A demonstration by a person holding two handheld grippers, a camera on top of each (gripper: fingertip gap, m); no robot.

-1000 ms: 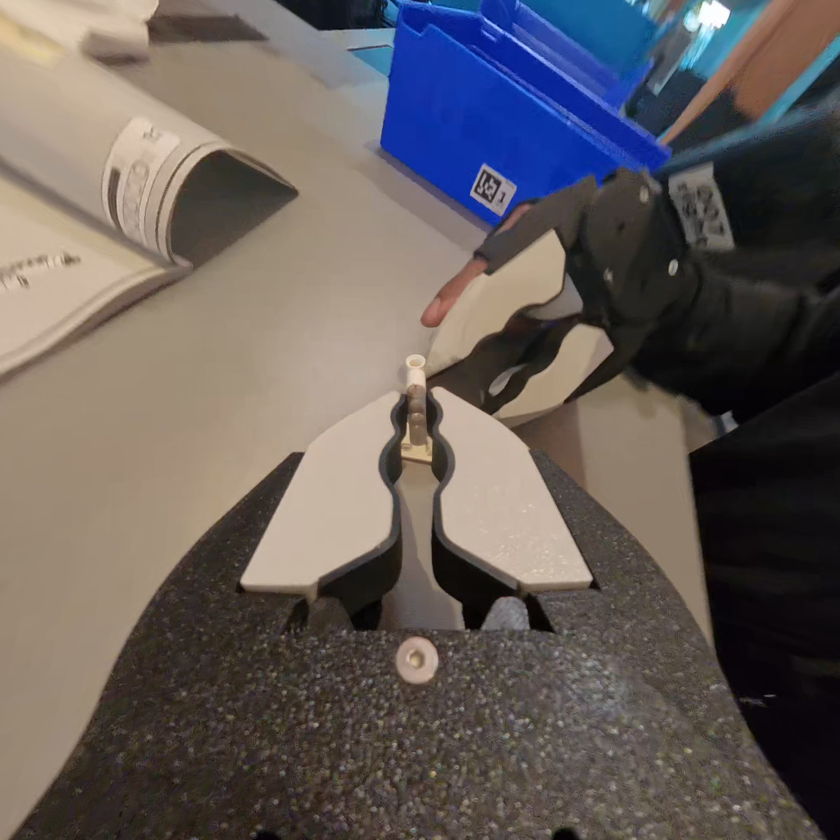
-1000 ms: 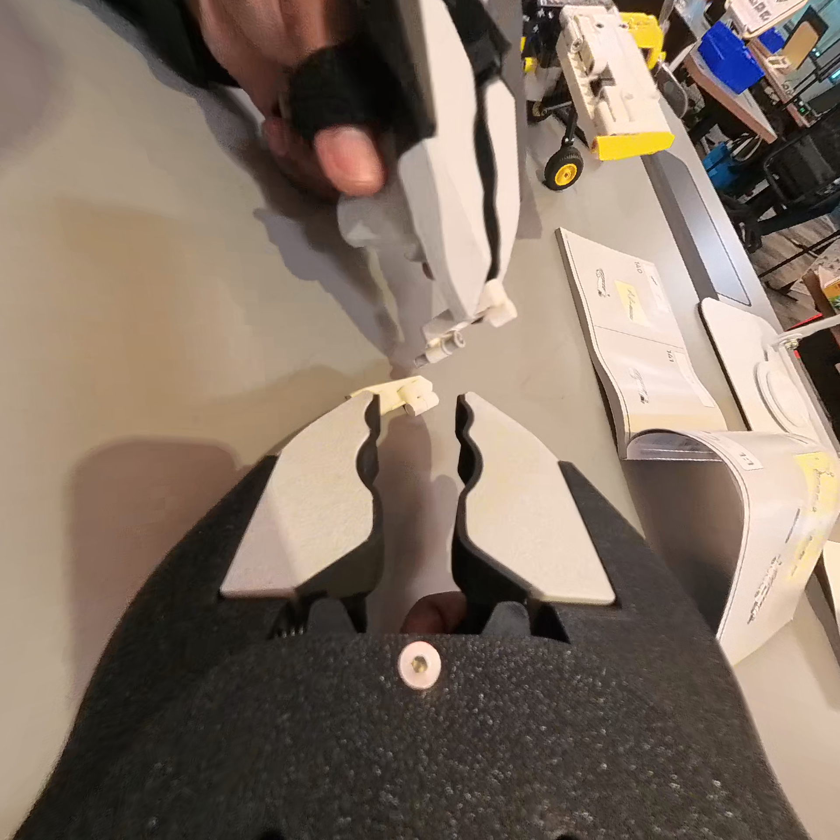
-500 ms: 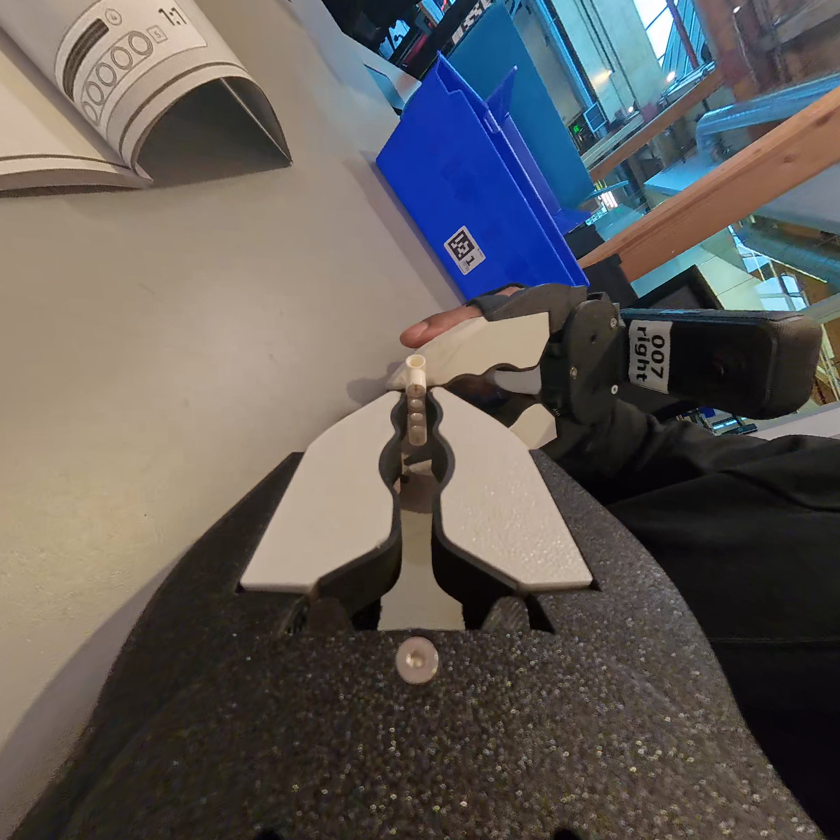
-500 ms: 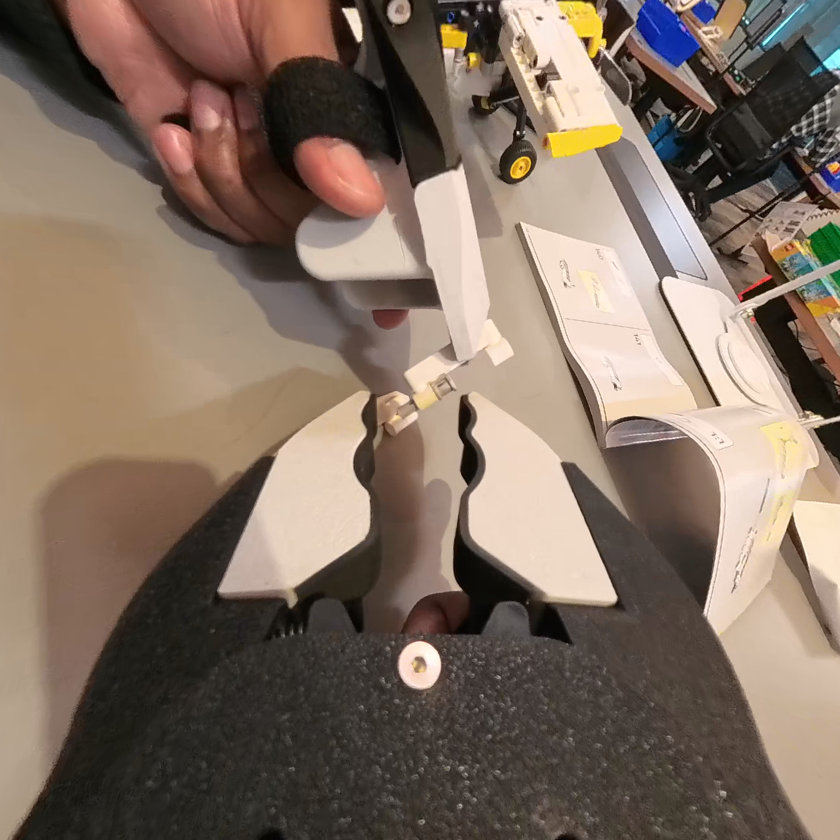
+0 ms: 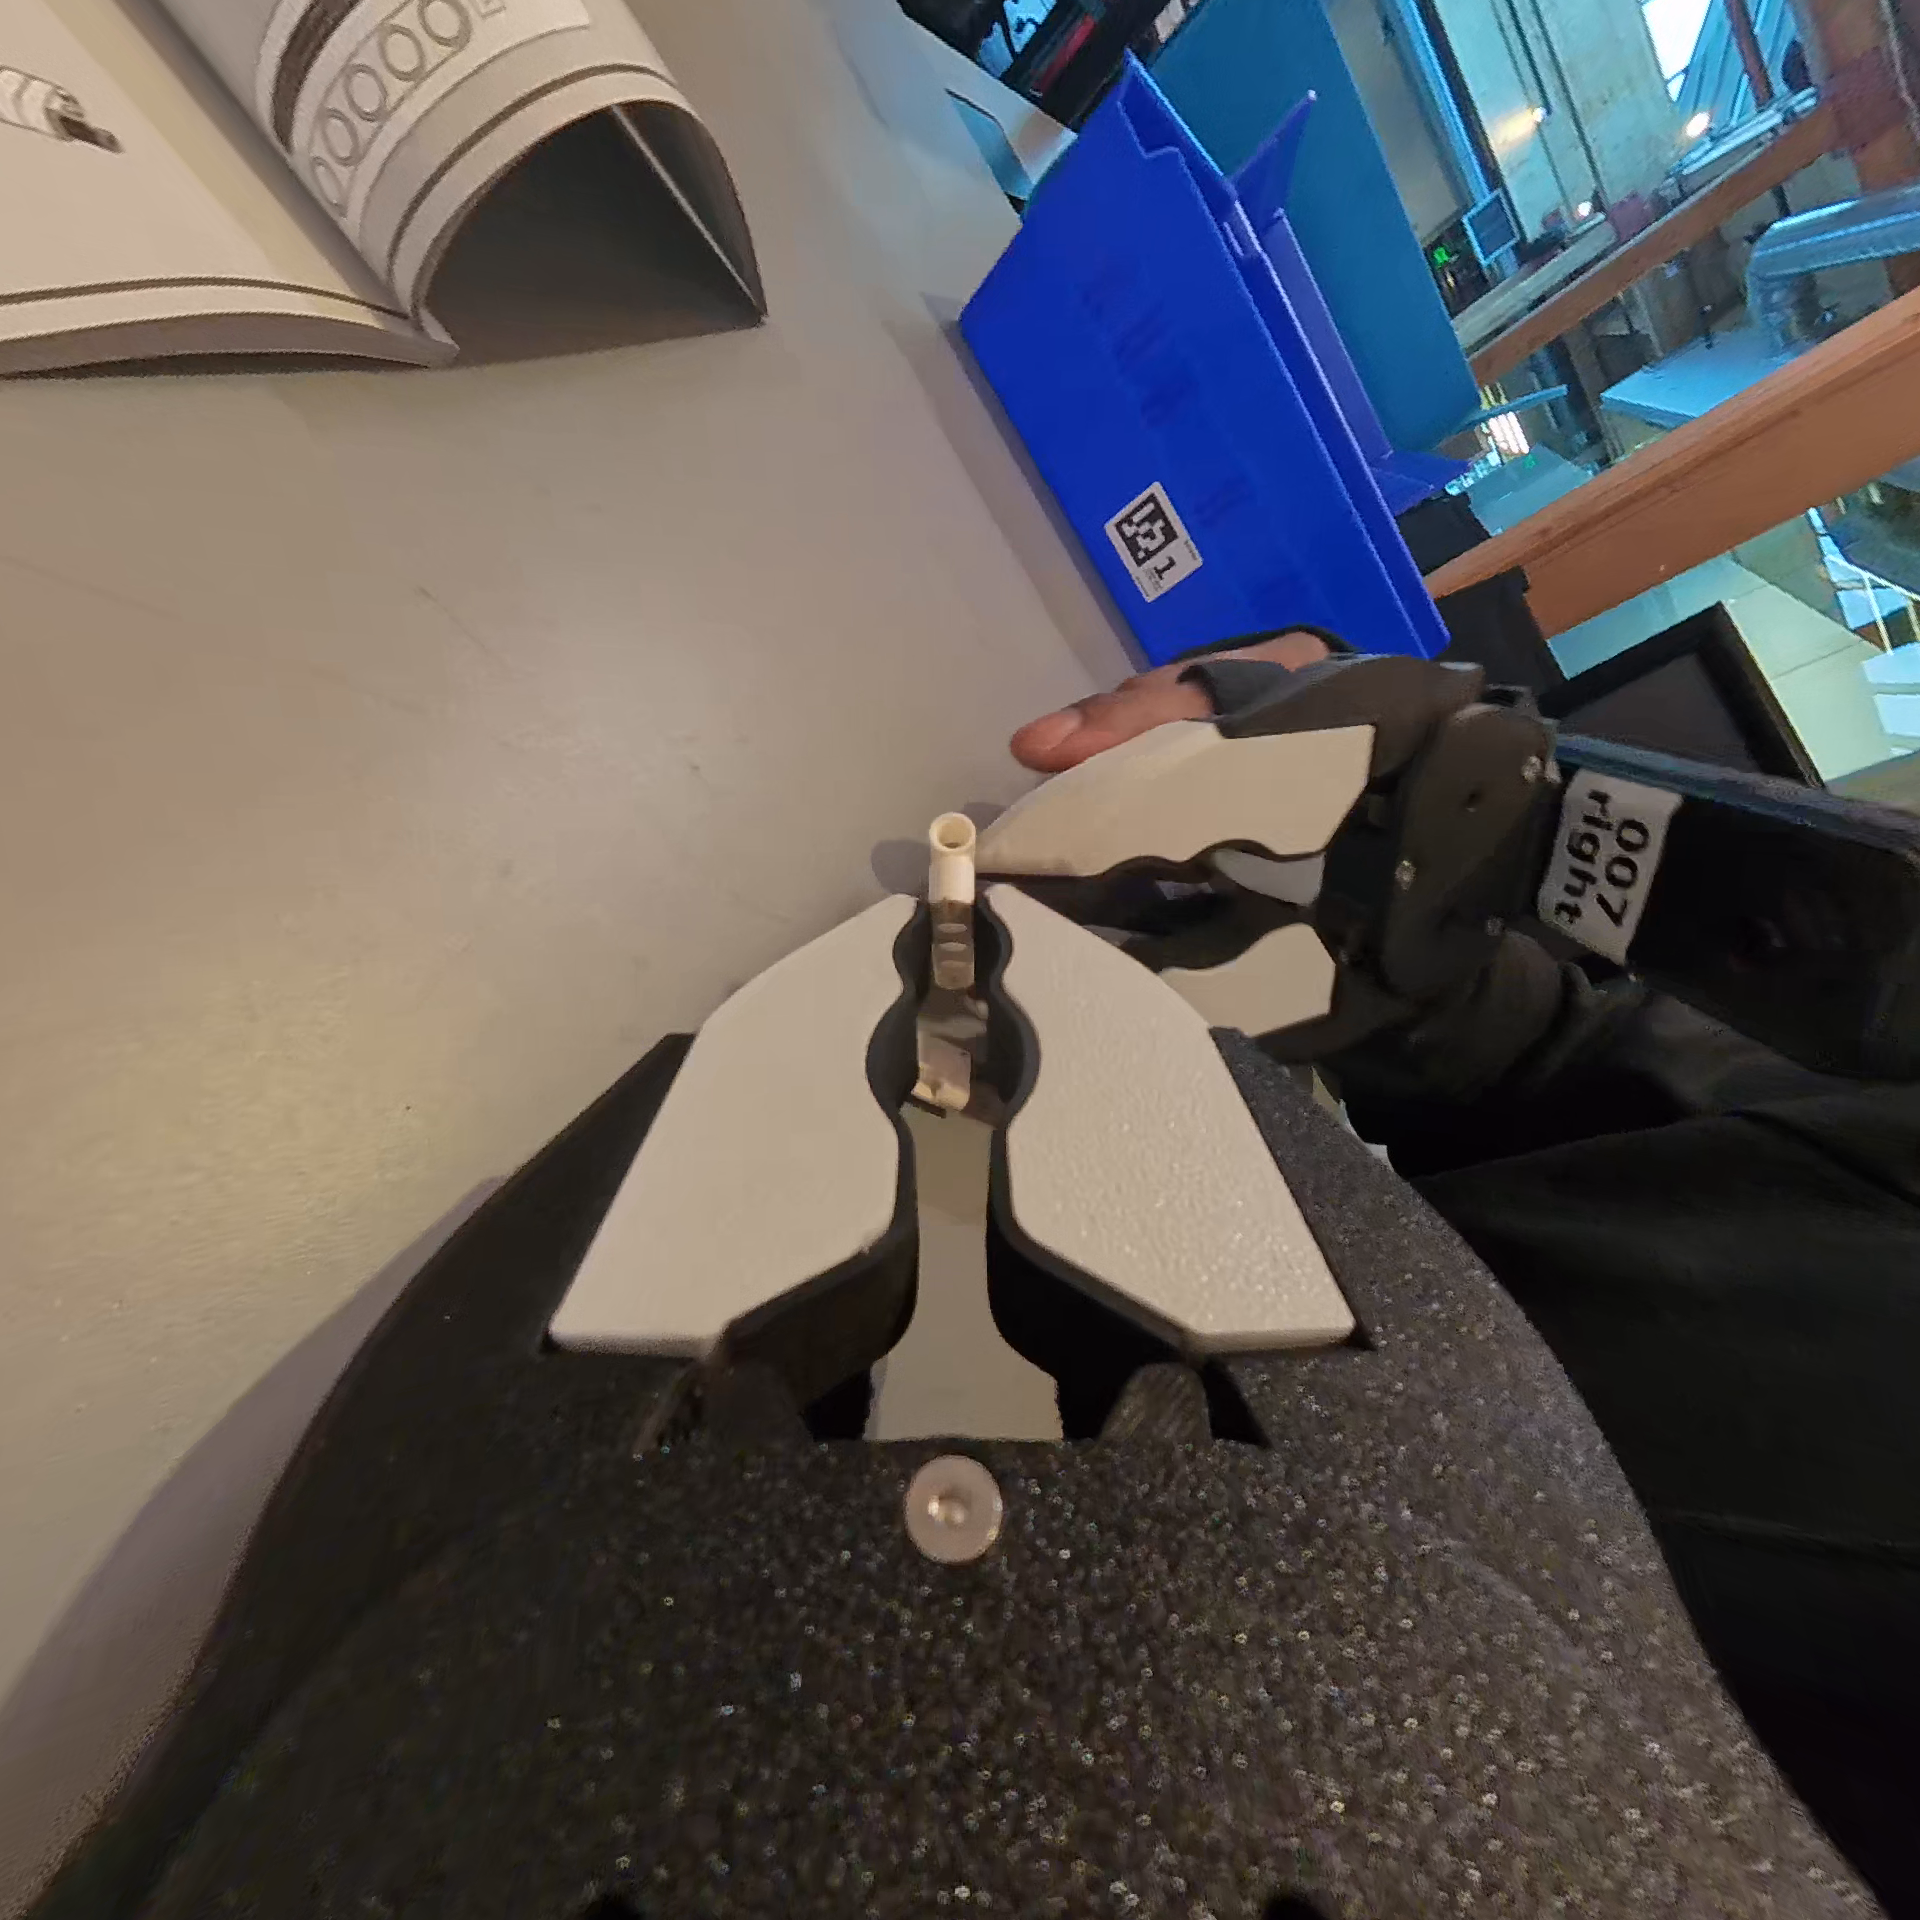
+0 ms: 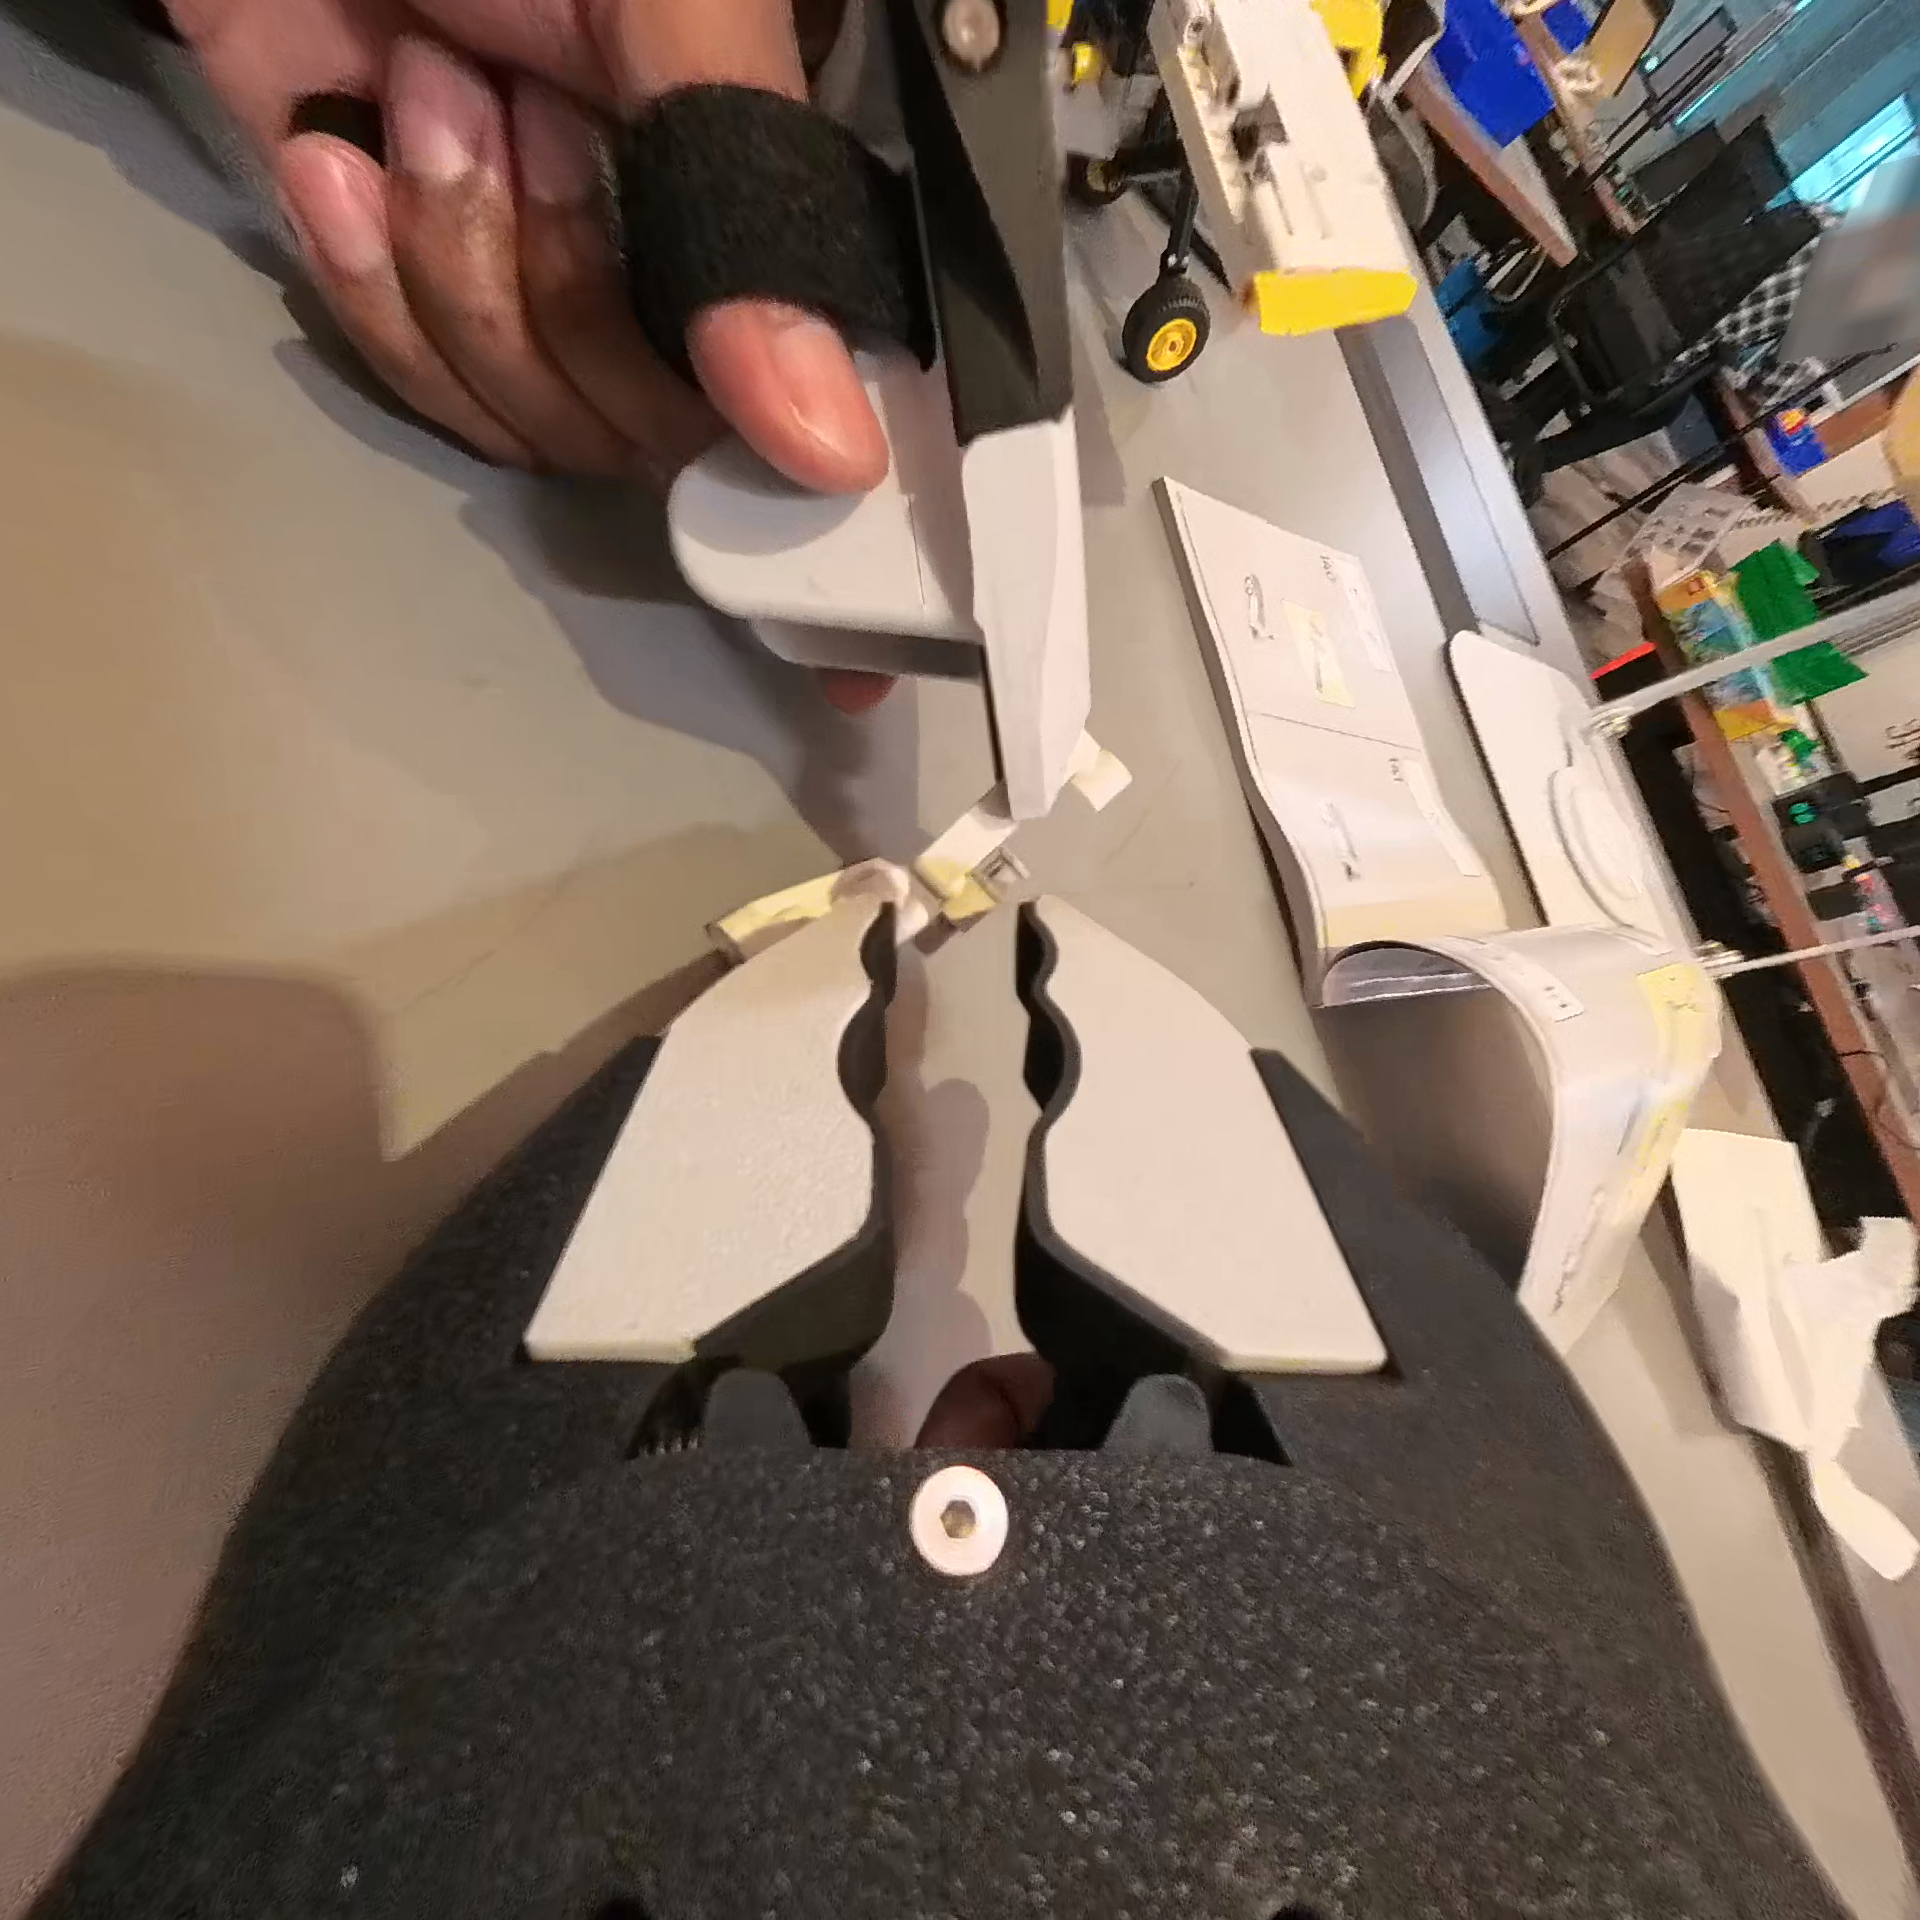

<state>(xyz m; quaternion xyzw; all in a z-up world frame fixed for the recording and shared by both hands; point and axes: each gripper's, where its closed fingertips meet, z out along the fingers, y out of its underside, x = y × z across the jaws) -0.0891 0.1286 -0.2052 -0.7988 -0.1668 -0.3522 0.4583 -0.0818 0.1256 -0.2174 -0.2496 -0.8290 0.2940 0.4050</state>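
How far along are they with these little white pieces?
Already standing: a white-and-yellow wheeled model at the table's far end. In hand: the left gripper pinches a small white piece, its tip beside a second white piece at the right gripper's parted fingers. Left: whether the two touch is blurred.

Bright, even light, soft shadows, wide-angle bending at edges, slight motion blur.

Held part: the lower end of the white pin-and-beam piece [image 5: 951, 940] sits in shadow between my left fingers [image 5: 800, 1101].
Right fingertips: a blurred cream piece [image 6: 831, 902] lies at my left pad; whether the pads press it, I cannot tell.
Booklet [image 5: 312, 177]: cut by the top and left edges.
Wheeled model [image 6: 1278, 187]: top cropped.
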